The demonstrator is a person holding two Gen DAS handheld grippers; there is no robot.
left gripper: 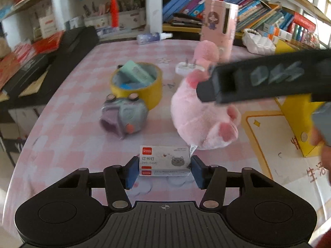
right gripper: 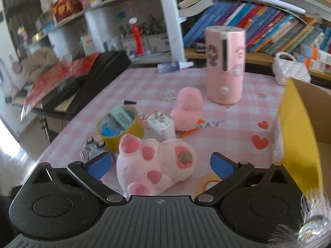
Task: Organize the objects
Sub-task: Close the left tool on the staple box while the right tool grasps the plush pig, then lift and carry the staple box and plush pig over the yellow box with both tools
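A small white staple box [left gripper: 164,161] with a red label and a cat drawing lies on the pink checked tablecloth [left gripper: 72,113]. My left gripper [left gripper: 164,170] is shut on it, one blue pad against each short side. A pink plush paw [left gripper: 202,115] lies just right of the box. In the right wrist view the same plush paw [right gripper: 144,171] sits between the wide-apart blue pads [right gripper: 99,165] of my right gripper [right gripper: 160,165], which stands open with neither pad touching it. One dark finger [left gripper: 248,82] of that gripper crosses above the plush in the left wrist view.
Behind are a yellow tape roll [left gripper: 136,82] holding a green box, a grey frog-eyed pouch [left gripper: 124,117], a white plug adapter [right gripper: 161,126], a second pink plush [right gripper: 188,109] and a tall pink cylinder [right gripper: 225,66]. A yellow cardboard box [right gripper: 298,136] stands at the right; bookshelves line the back.
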